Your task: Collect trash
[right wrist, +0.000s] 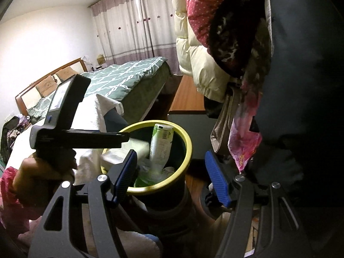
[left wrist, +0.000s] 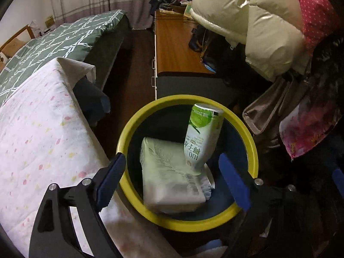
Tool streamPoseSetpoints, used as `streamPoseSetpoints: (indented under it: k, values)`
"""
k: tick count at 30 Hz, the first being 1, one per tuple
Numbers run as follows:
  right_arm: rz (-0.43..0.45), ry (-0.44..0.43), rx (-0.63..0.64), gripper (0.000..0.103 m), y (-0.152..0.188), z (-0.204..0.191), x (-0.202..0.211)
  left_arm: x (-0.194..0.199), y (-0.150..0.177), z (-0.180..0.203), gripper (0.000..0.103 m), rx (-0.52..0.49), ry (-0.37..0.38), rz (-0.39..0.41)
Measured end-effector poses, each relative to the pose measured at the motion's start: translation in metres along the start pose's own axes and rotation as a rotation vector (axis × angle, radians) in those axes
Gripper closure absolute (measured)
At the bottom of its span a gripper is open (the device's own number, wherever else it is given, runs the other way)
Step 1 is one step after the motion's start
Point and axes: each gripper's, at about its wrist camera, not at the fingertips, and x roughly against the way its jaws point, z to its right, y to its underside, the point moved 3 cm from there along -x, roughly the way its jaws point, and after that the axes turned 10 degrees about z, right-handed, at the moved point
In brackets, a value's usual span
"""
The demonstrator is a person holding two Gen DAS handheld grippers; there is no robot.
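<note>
Right now the left tool [left wrist: 172, 178] hangs over a round bin with a yellow rim [left wrist: 253, 150], and its two blue fingers [left wrist: 111, 180] stand wide apart with nothing pinched between them. Inside the bin lies a white and green packet [left wrist: 169, 172], flat and a bit tilted. On top of it a white and green bottle [left wrist: 203, 135] stands upside down, with its flat bottom near the far rim. The bottle is blurry, and no finger touches it. The bin sits just beside a bed with a white spotted cover [left wrist: 40, 133]. Farther back the bed has a green blanket with white lines [left wrist: 56, 43]. Behind the bin is a brown tabletop [left wrist: 174, 49] with a heap of dark clothes at its far end. A puffy cream coat [left wrist: 258, 28] and pink cloth [left wrist: 314, 15] hang over the right side. In the right wrist view, the right tool [right wrist: 172, 180] sits lower, close to the same bin [right wrist: 189, 148], and its blue fingers [right wrist: 217, 180] are apart and hold nothing. The bottle [right wrist: 161, 144] pokes up out of the bin there too, next to some crumpled white and green stuff. A hand [right wrist: 40, 172] with a pink sleeve holds the handle of the left tool [right wrist: 129, 138], which reaches over the rim from the left.
</note>
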Motion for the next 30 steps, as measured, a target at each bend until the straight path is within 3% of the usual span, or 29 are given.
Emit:
streamPoseSetpoints:
  k: [3,7,12,22,30]
  values:
    - [0.002,-0.011,0.011,0.040,-0.001,-0.006,0.001,0.018,0.000,-0.010,0.016,0.025,0.010,0.024]
    - [0.000,-0.051,0.029,0.040,-0.001,-0.024,0.005,0.078,0.005,-0.033,0.008,0.024,-0.037,0.143]
    - [0.003,-0.125,0.066,0.036,0.000,-0.055,0.008,0.182,0.035,-0.081,0.005,0.061,-0.185,0.299]
    - [0.059,-0.227,0.138,0.026,-0.004,-0.111,0.041,0.351,0.134,-0.161,0.005,0.182,-0.514,0.454]
    - [0.114,-0.239,0.162,0.018,-0.010,-0.125,0.085,0.424,0.181,-0.164,0.005,0.232,-0.569,0.558]
